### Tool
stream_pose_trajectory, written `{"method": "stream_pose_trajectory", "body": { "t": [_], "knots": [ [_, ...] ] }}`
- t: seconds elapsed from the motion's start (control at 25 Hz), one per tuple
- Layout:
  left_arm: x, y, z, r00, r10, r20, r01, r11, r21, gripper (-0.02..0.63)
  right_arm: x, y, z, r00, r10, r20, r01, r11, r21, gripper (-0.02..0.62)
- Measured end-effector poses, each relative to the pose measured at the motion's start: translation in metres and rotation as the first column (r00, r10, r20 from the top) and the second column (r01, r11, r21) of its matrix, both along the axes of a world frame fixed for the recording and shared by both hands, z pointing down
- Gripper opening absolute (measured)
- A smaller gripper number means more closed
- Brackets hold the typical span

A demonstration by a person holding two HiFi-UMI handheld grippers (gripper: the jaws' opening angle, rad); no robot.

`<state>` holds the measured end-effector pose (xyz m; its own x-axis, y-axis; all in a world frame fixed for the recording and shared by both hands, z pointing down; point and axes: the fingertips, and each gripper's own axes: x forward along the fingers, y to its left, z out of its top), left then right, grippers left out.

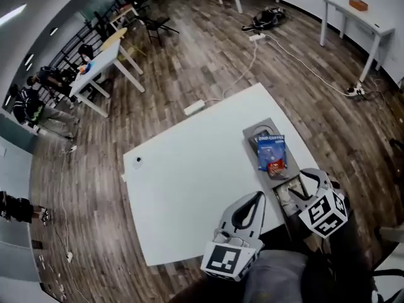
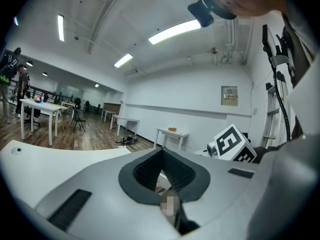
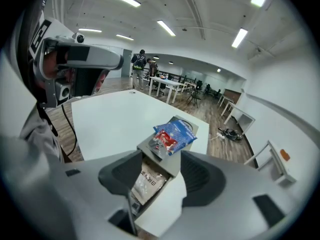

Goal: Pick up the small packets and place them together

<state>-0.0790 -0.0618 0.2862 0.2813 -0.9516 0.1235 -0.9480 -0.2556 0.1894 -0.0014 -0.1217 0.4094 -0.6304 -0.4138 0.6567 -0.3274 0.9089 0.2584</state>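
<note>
while both grippers are at the near edge of a white table (image 1: pixel 189 182), small packets lie in a grey tray (image 1: pixel 254 131) at its right side.
from the left: the left gripper (image 1: pixel 257 198) is over the table edge, its jaws pressed together with nothing pinched. just to its right, the long tray holds a blue drip coffee packet (image 1: pixel 270 146) with a red packet (image 1: pixel 276 166) overlapping its near end, and closer to the person a pale silver packet (image 3: pixel 146 182). the right gripper (image 3: pixel 161 159) tilts down over that near end, jaws spread, the silver packet showing between them but not gripped.
</note>
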Motion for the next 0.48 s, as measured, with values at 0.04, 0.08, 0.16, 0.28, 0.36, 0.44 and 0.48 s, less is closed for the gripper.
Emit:
{"method": "stream_pose_trajectory", "body": {
  "t": [0.04, 0.08, 0.16, 0.28, 0.36, 0.44, 0.48],
  "knots": [
    [0.002, -0.002, -0.001, 1.0, 0.02, 0.01, -0.02, 1.0, -0.004, 0.003, 0.007, -0.001, -0.004, 1.0, 0.017, -0.01, -0.018, 1.0, -0.004, 0.231],
    [0.006, -0.004, -0.002, 0.999, 0.041, 0.018, -0.041, 0.999, -0.005, 0.003, 0.015, 0.0, -0.006, 0.999, 0.036, -0.021, -0.036, 0.999, -0.01, 0.23],
    [0.013, -0.006, 0.0, 0.998, 0.061, 0.014, -0.06, 0.998, -0.014, 0.003, 0.028, 0.003, -0.006, 0.997, 0.062, -0.042, -0.063, 0.998, -0.026, 0.231],
    [0.022, -0.006, 0.012, 0.997, 0.075, -0.006, -0.075, 0.996, -0.048, 0.003, 0.036, 0.015, 0.007, 0.996, 0.06, -0.063, -0.064, 0.996, -0.066, 0.232],
    [0.023, -0.007, 0.015, 0.997, 0.075, -0.009, -0.075, 0.995, -0.059, 0.003, 0.036, 0.024, 0.018, 0.996, 0.045, -0.072, -0.052, 0.994, -0.094, 0.232],
    [0.024, -0.009, 0.018, 0.997, 0.078, -0.01, -0.079, 0.994, -0.072, 0.003, 0.034, 0.034, 0.029, 0.996, 0.029, -0.082, -0.038, 0.992, -0.12, 0.231],
    [0.023, -0.01, 0.019, 0.997, 0.076, -0.008, -0.076, 0.994, -0.076, 0.003, 0.033, 0.039, 0.035, 0.996, 0.02, -0.089, -0.032, 0.991, -0.131, 0.232]
  ]
}}
